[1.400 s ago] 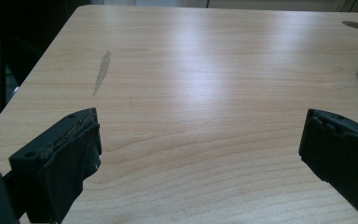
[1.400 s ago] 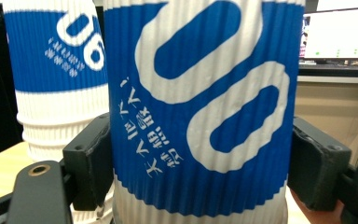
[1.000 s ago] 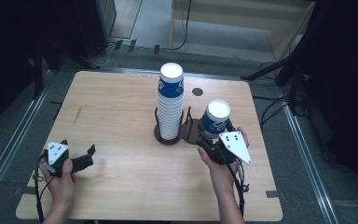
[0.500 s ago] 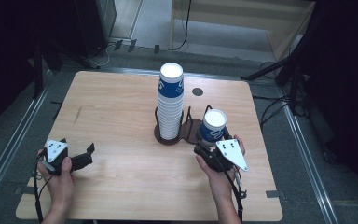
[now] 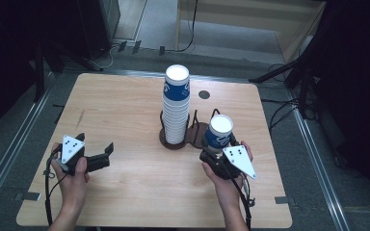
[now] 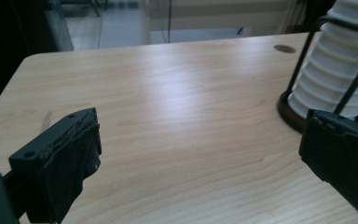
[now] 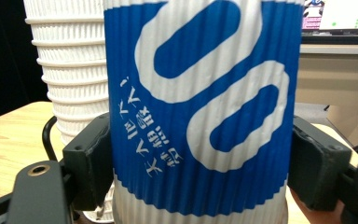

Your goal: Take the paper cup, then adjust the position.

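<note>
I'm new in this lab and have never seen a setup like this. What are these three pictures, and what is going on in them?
No robot here: a person sits at a wooden table and holds a hand-operated gripper in each hand. Each gripper has two black fingers and its own camera.

The high view looks down from above the person. There the left gripper hangs over bare wood, open and holding nothing. The right gripper is shut on a single blue and white paper cup.

The left gripper view looks along that gripper's spread fingers across the table. The right gripper view shows the cup up close, clamped on both sides.

On the table, a tall stack of cups stands in a dark wire holder.
</note>
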Motion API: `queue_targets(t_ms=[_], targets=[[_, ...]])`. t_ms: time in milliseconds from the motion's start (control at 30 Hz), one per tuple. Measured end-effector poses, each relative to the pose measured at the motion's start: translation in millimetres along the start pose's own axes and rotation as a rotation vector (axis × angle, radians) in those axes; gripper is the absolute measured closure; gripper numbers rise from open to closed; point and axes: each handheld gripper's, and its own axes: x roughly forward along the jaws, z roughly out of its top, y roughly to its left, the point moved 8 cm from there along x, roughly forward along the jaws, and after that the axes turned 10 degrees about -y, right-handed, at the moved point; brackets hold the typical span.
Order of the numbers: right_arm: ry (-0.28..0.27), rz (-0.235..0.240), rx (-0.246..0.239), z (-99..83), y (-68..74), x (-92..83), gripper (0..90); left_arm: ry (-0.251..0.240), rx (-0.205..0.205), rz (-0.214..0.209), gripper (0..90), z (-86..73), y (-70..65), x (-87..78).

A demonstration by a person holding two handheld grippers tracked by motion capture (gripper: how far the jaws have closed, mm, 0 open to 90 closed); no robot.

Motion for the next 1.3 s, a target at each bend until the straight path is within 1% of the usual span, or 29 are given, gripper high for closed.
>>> queue_targets(t_ms=[33,100,167,200,233,267,333,400,433,467,500,533,567,633,667,733,833,867,900,933,967,1100,1167,1200,1267,1300], targets=[[0.000,0.000,0.000,0.0,0.0,0.0,20.1,0.000,0.000,0.000,0.0,0.0,0.0,0.0],[-0.001,0.010,-0.001,-1.6,3.0,0.4,20.1,-0.006,0.001,-0.026,0.0,5.7,-6.8,1.6],[0.003,0.014,0.000,-2.9,4.5,0.4,20.1,-0.015,0.010,-0.040,0.0,10.6,-13.1,3.1],[0.011,0.020,-0.002,-5.6,6.6,0.8,20.0,-0.017,0.020,-0.056,0.0,14.1,-19.2,4.0],[0.016,0.021,-0.001,-7.2,7.6,0.9,20.1,-0.017,0.020,-0.056,0.0,14.1,-19.2,4.0],[0.018,0.023,-0.005,-8.6,8.4,1.1,20.0,-0.016,0.019,-0.066,0.0,15.2,-22.2,4.2],[0.022,0.024,-0.007,-10.1,9.1,1.1,20.1,-0.015,0.016,-0.096,0.0,16.5,-29.6,3.9],[0.033,0.028,-0.010,-14.3,11.6,0.8,20.0,-0.007,0.021,-0.119,0.0,16.7,-35.3,4.9],[0.033,0.028,-0.010,-14.3,11.6,0.8,20.0,-0.002,0.021,-0.136,0.0,16.8,-38.6,5.3],[0.039,0.033,-0.013,-16.6,13.1,0.7,20.0,0.000,0.021,-0.164,0.0,17.8,-44.8,5.9],[0.039,0.033,-0.013,-16.6,13.1,0.7,20.0,0.000,0.021,-0.164,0.0,17.8,-44.8,5.9],[0.043,0.039,-0.014,-18.3,15.6,0.8,20.0,0.011,0.021,-0.190,0.0,18.1,-50.8,5.9],[0.043,0.039,-0.014,-18.3,15.6,0.8,20.0,0.011,0.021,-0.190,0.0,18.1,-50.8,5.9],[0.051,0.050,-0.017,-20.6,20.6,-0.7,20.0,0.017,0.031,-0.211,0.0,19.3,-54.6,4.5],[0.050,0.053,-0.021,-21.4,22.0,-0.8,20.0,0.017,0.029,-0.224,0.0,20.7,-57.2,3.3],[0.055,0.057,-0.023,-22.9,23.6,-1.1,20.0,0.016,0.023,-0.230,0.0,21.3,-58.6,2.9],[0.068,0.071,-0.019,-27.4,29.2,-1.0,19.9,0.016,0.028,-0.241,0.0,23.3,-61.5,1.5],[0.074,0.080,-0.021,-29.3,32.8,-0.8,19.9,0.014,0.026,-0.245,0.0,24.4,-62.2,0.9],[0.074,0.080,-0.021,-29.3,32.8,-0.8,19.9,0.014,0.021,-0.249,0.0,25.5,-62.7,0.1],[0.076,0.087,-0.023,-30.2,36.3,-0.8,19.9,0.008,0.012,-0.263,0.0,28.0,-64.7,-1.6],[0.076,0.087,-0.023,-30.2,36.3,-0.8,19.9,0.008,0.012,-0.263,0.0,28.0,-64.7,-1.6],[0.080,0.105,-0.027,-31.3,43.0,-0.6,19.9,0.007,0.008,-0.301,0.0,29.9,-71.6,-3.8],[0.084,0.112,-0.027,-32.3,46.2,-0.7,19.9,0.003,0.010,-0.314,0.0,30.6,-75.1,-4.1],[0.087,0.119,-0.027,-33.2,49.3,-0.9,19.9,0.003,0.017,-0.319,0.0,31.3,-78.2,-4.2],[0.089,0.122,-0.029,-33.9,50.6,-1.2,19.9,-0.001,0.017,-0.315,0.0,32.1,-79.2,-4.2],[0.090,0.125,-0.029,-34.5,52.0,-1.3,19.9,-0.003,0.009,-0.322,0.0,33.1,-81.1,-4.5]])
